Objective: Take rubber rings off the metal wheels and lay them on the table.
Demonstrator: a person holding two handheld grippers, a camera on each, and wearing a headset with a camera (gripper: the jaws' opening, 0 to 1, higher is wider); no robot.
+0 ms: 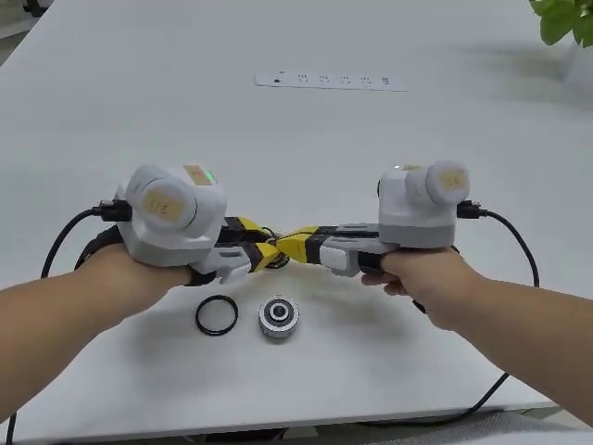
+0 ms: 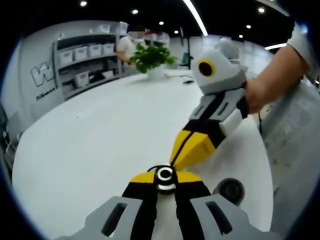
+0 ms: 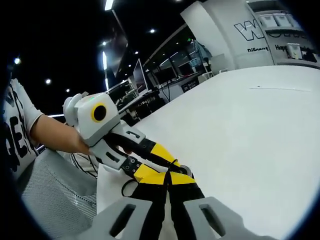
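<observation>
One ring [image 1: 216, 315] is off, lying on the counter [image 1: 371, 139] beside its bare wheel [image 1: 278, 316]. Left claw [image 2: 165, 181] clamps the second wheel [image 2: 164, 175]. Right claw [image 3: 170, 176] is pinched shut on the second ring [image 2: 156, 169], which looks not yet off.

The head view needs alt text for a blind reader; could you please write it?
The left gripper and right gripper meet tip to tip on a small wheel above a white table. Nearer the person lie a loose black rubber ring and a metal wheel.

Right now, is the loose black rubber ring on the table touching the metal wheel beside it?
Apart. The head view shows a strip of bare white table between the rubber ring and the metal wheel.
</observation>
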